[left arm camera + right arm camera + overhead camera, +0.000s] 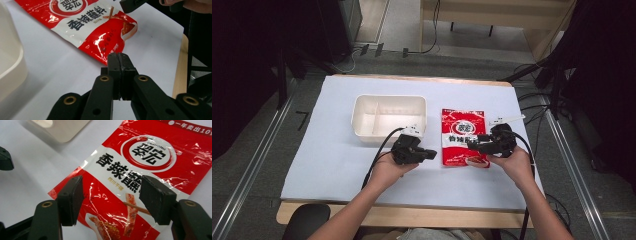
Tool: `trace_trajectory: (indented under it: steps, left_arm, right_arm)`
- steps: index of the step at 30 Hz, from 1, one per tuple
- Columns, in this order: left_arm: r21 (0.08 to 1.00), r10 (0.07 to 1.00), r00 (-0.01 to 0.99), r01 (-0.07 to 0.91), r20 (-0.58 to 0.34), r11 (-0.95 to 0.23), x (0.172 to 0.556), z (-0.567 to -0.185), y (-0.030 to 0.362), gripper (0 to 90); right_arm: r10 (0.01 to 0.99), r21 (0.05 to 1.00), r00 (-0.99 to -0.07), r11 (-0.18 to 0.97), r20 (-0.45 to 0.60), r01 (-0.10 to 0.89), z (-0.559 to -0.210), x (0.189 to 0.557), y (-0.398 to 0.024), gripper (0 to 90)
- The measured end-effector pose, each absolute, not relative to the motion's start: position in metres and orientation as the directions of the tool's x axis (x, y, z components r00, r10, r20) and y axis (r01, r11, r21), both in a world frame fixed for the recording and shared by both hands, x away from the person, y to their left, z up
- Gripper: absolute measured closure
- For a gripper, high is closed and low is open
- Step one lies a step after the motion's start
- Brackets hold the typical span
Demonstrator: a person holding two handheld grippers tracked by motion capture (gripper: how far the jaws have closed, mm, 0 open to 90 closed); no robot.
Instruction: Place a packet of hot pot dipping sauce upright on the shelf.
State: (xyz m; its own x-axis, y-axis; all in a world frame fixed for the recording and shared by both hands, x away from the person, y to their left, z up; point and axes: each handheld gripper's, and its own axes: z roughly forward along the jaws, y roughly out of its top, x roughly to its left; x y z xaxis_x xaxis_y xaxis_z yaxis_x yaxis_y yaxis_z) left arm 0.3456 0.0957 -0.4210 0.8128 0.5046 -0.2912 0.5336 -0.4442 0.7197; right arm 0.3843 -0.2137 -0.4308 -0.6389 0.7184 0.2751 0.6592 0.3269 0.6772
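- My left gripper (428, 153) has its jaws pressed together with nothing between them; in the left gripper view the two pads meet flat, just short of the packet's near corner.
- My right gripper (111, 200) has its jaws spread wide, hovering over the lower part of the red sauce packet (463, 136); the pads stand on either side of the printed strip and do not press on the packet.
- The packet lies flat on the white table cover (327, 165), right of centre, its near edge toward me, between my two hands.
- A white divided tray (389, 116) stands just left of the packet, apart from it; my left gripper sits just in front of the tray's near right corner.
- A cable trails from my left gripper across the cover toward me, close to the tray's front wall.
- Nothing lies between the left gripper's tips and the packet; bare cover there.
- Beyond the table's far edge, cables and a power strip (379, 50) lie on the floor.
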Motion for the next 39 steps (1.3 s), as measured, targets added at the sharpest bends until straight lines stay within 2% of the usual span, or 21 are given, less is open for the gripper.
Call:
trace_trajectory:
  steps: [10, 13, 17, 22, 33, 36, 39]
  left_arm:
    - [0.707, 0.523, 0.818, 0.517, -0.241, -0.483, 0.354, -0.434, 0.066, 90.0]
    - [0.707, 0.517, 0.819, 0.52, -0.251, -0.48, 0.359, -0.439, 0.057, 90.0]
    - [0.687, 0.506, 0.84, 0.487, -0.199, -0.539, 0.358, -0.449, 0.037, 90.0]
    - [0.67, 0.508, 0.837, 0.498, -0.205, -0.55, 0.362, -0.467, 0.037, 90.0]
    - [0.686, 0.508, 0.842, 0.48, -0.183, -0.548, 0.359, -0.47, 0.038, 90.0]
    - [0.691, 0.505, 0.847, 0.465, -0.165, -0.554, 0.357, -0.47, 0.037, 90.0]
    - [0.692, 0.508, 0.841, 0.48, -0.188, -0.539, 0.358, -0.471, 0.039, 90.0]
  right_arm:
    - [0.75, 0.674, -0.605, 0.303, 0.268, 0.674, -0.431, 0.393, -0.221, 38.1]
    - [0.754, 0.674, -0.598, 0.295, 0.272, 0.677, -0.431, 0.394, -0.223, 38.3]
    - [0.76, 0.671, -0.592, 0.294, 0.268, 0.681, -0.431, 0.396, -0.225, 38.2]
    - [0.769, 0.673, -0.579, 0.278, 0.272, 0.686, -0.431, 0.398, -0.229, 37.9]
    - [0.815, 0.66, -0.517, 0.239, 0.263, 0.713, -0.437, 0.416, -0.24, 31.8]
    - [0.821, 0.649, -0.498, 0.22, 0.28, 0.728, -0.444, 0.426, -0.241, 31.3]
    - [0.822, 0.63, -0.478, 0.199, 0.31, 0.751, -0.454, 0.436, -0.241, 31.4]
